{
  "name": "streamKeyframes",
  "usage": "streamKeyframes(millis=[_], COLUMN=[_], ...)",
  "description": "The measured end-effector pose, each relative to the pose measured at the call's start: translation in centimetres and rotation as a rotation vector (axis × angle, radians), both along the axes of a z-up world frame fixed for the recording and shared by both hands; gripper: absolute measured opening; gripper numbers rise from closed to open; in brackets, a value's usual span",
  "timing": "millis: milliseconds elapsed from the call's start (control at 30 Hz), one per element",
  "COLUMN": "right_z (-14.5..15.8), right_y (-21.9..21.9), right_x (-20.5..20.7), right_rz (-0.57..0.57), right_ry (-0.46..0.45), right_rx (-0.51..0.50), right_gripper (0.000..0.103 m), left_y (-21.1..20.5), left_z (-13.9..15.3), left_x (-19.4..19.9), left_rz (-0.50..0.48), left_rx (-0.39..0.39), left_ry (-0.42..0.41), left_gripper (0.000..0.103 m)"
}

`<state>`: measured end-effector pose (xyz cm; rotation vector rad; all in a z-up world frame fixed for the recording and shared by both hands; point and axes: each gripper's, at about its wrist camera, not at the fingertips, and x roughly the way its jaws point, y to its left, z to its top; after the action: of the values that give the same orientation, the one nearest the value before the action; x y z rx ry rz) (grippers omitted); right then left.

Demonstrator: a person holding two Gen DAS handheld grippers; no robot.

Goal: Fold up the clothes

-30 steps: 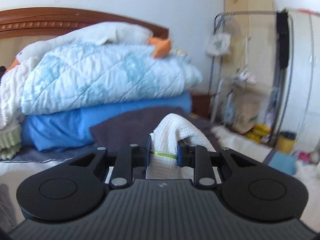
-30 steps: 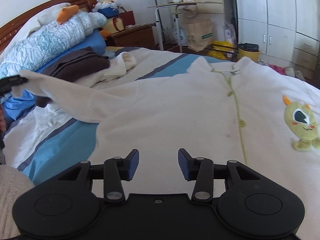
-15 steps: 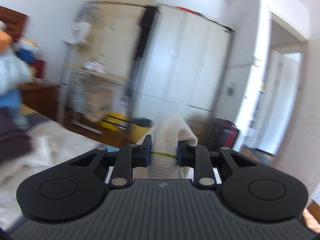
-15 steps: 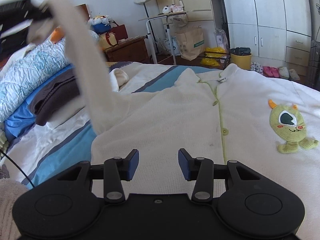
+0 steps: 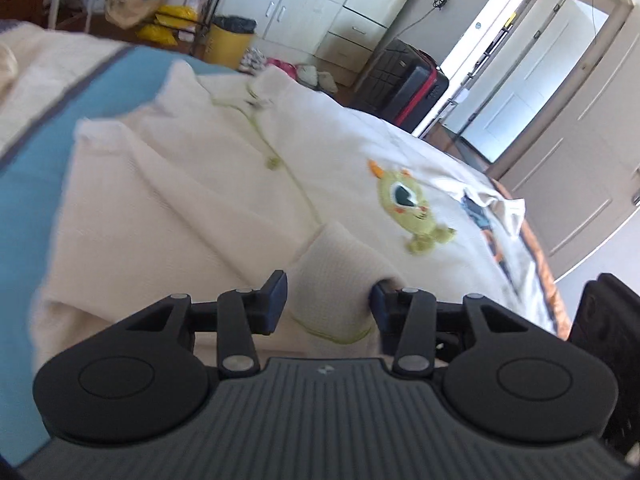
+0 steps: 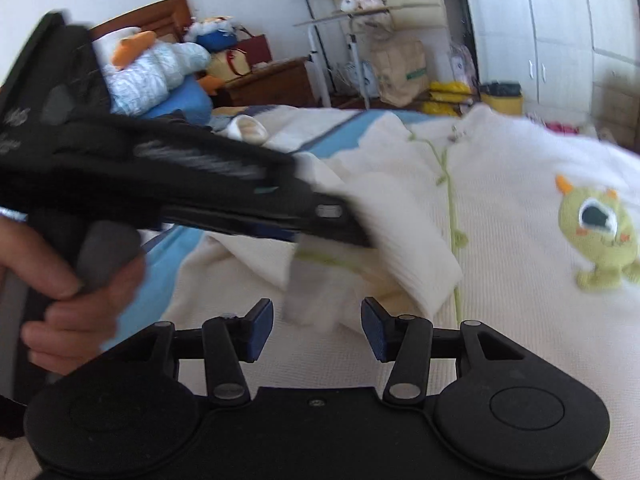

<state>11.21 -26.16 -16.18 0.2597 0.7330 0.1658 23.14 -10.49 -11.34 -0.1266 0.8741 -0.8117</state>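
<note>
A cream knitted cardigan (image 5: 192, 200) with green trim and a green monster patch (image 5: 408, 204) lies spread on the bed. My left gripper (image 5: 328, 300) is open, and the sleeve cuff (image 5: 340, 280) lies loose between its jaws, folded over the cardigan's front. In the right wrist view the left gripper's black body (image 6: 180, 184) crosses above the folded sleeve (image 6: 384, 240). My right gripper (image 6: 316, 324) is open and empty, low over the cardigan (image 6: 500, 240) near its hem.
The bed has a blue-striped sheet (image 5: 24, 184). Piled quilts and a plush toy (image 6: 152, 68) lie at the headboard. A wardrobe (image 6: 560, 20), yellow bin (image 6: 502, 98), clothes rack and suitcase (image 5: 404, 84) stand beyond the bed. A printed garment (image 5: 492, 216) lies at the right.
My left gripper swung the sleeve from the headboard side across over the cardigan's front and opened, letting go of the cuff. My right gripper stayed open in place.
</note>
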Motion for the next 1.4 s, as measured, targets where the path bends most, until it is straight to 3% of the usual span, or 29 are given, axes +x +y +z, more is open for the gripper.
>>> streamKeyframes(millis=[67,167,367,433,533,567,633,667,733,767,867,933,1000,1033,1067,1133,1267,1400], right_z=[-0.6,-0.8,0.0,-0.3,-1.0,-1.3,-1.7,-1.8,-1.8,-1.5,0.5,1.6,1.6,1.3,0.9,0.6,0.6,0.4], right_y=[-0.7,-1.9,-3.7,-4.6,-5.8,-5.6,-4.7,-4.3,-3.4,-3.5,-6.6,-8.8,-10.8,-11.7,-12.5,-13.3,-13.3,-12.5], right_x=[0.6,0.8,0.2,0.4,0.9,0.9,1.5,1.9,3.0,3.2,2.3,1.1,-0.1,-0.5,-0.9,-1.6,-1.5,-1.1], right_rz=[-0.065,-0.17,-0.262,-0.237,-0.2,-0.194,-0.181,-0.179,-0.178,-0.205,-0.327,-0.443,-0.586,-0.668,-0.735,-0.76,-0.692,-0.595], right_ry=[0.025,0.027,-0.013,0.014,0.054,0.053,0.055,0.055,0.051,0.032,-0.145,-0.258,-0.294,-0.282,-0.246,-0.211,-0.167,-0.052], right_rx=[0.006,0.032,0.041,0.171,0.433,0.48,0.431,0.367,0.211,0.193,0.352,0.361,0.337,0.328,0.319,0.308,0.299,0.251], right_gripper=[0.054,0.054,0.055,0.055,0.056,0.056,0.056,0.044,0.01,0.01,0.01,0.011,0.021,0.045,0.054,0.054,0.055,0.056], left_y=[2.5,6.2,10.5,11.3,11.7,11.7,11.6,11.5,11.3,11.2,11.2,11.2,11.0,11.0,10.6,9.7,6.7,4.3], left_z=[0.8,1.1,-0.8,-1.1,-1.4,-1.3,-1.3,-1.3,-1.2,-1.1,-0.3,0.1,-0.1,-0.2,-0.5,-0.9,-3.0,-4.4], left_x=[0.8,2.5,5.2,5.4,5.2,5.1,4.8,4.7,4.6,4.5,4.0,3.9,4.0,4.1,4.1,4.0,3.2,1.6], left_rz=[0.089,0.222,0.339,0.363,0.386,0.386,0.38,0.375,0.371,0.373,0.387,0.389,0.37,0.359,0.33,0.259,0.036,-0.089], left_rx=[0.047,0.108,0.155,0.152,0.211,0.22,0.219,0.21,0.2,0.201,0.203,0.194,0.18,0.173,0.185,0.225,0.361,0.534], left_ry=[-0.063,-0.107,0.003,0.01,-0.014,-0.018,-0.018,-0.015,-0.021,-0.034,-0.113,-0.141,-0.119,-0.106,-0.101,-0.097,-0.087,-0.191], left_gripper=[0.06,0.062,0.062,0.062,0.062,0.062,0.062,0.062,0.062,0.062,0.062,0.062,0.062,0.062,0.062,0.063,0.069,0.069])
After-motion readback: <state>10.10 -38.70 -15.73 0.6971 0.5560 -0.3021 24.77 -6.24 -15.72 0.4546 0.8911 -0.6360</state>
